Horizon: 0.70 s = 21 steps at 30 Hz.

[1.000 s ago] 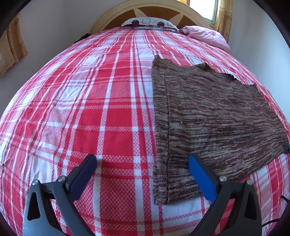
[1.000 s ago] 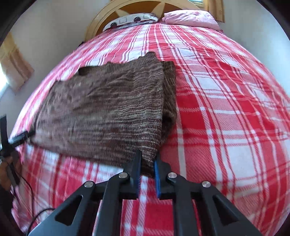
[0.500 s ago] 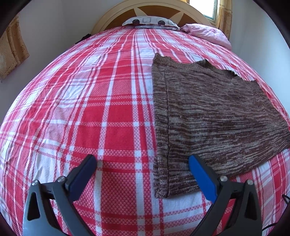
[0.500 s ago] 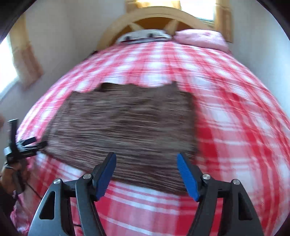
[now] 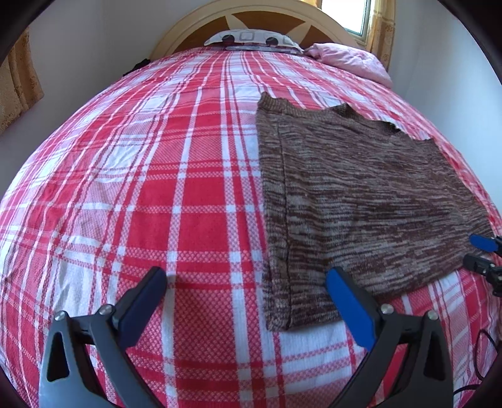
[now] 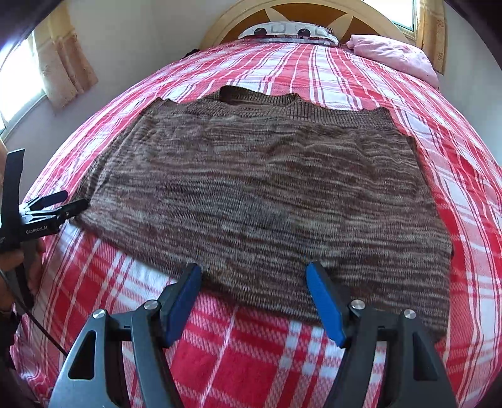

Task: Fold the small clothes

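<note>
The brown knit sweater (image 6: 260,201) lies flat on the bed (image 6: 360,72) near its foot edge. Both tools gape wide, empty: right tool (image 6: 254,301) at the hem, left tool (image 5: 248,301) beside its corner. Grabbing one layer could drag the loose knit askew.

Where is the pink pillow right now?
The pink pillow lies at the bed's far right corner in both views, beside the patterned pillow under the headboard.

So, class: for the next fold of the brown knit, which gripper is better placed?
Probably right: the right gripper hangs open over the brown knit's near hem, while the left gripper straddles only its corner.
</note>
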Tool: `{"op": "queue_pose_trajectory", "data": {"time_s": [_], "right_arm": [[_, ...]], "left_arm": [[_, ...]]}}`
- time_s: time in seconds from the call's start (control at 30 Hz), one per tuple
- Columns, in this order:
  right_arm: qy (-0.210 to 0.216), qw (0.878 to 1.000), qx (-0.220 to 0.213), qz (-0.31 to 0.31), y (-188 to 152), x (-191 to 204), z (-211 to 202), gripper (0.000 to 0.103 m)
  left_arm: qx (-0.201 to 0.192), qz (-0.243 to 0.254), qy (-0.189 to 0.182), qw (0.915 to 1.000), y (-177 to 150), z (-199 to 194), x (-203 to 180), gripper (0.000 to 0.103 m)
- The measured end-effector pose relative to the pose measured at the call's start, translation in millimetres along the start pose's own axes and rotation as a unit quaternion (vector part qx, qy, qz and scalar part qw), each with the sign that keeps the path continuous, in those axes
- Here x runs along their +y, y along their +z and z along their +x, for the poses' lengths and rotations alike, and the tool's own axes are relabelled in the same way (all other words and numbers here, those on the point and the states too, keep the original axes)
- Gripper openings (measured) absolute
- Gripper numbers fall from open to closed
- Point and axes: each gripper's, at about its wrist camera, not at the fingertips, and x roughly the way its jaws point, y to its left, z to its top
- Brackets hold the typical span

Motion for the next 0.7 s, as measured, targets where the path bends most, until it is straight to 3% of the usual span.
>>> {"op": "queue_pose_trajectory", "data": {"time_s": [0.1, 0.23, 0.4, 0.7], "right_arm": [[-0.011, 1.000, -0.005, -0.002, 2.3, 4.3, -8.2, 0.070], [-0.011, 0.997, -0.057, -0.051, 7.2, 40.3, -30.7, 0.070], [-0.026, 0.980, -0.102, -0.170, 16.8, 117.1, -34.6, 0.070], [-0.025, 0.949, -0.106, -0.297, 21.5, 224.1, 4.2, 0.070]], "left_arm": [[-0.016, -0.017, -0.032, 0.9992, -3.2, -15.5, 14.2, 0.103], [-0.040, -0.044, -0.022, 0.9980, -7.0, -33.9, 43.4, 0.103], [-0.043, -0.074, 0.007, 0.9963, -7.1, -40.5, 81.5, 0.103], [-0.032, -0.122, -0.019, 0.9919, -3.8, -36.4, 115.8, 0.103]]}}
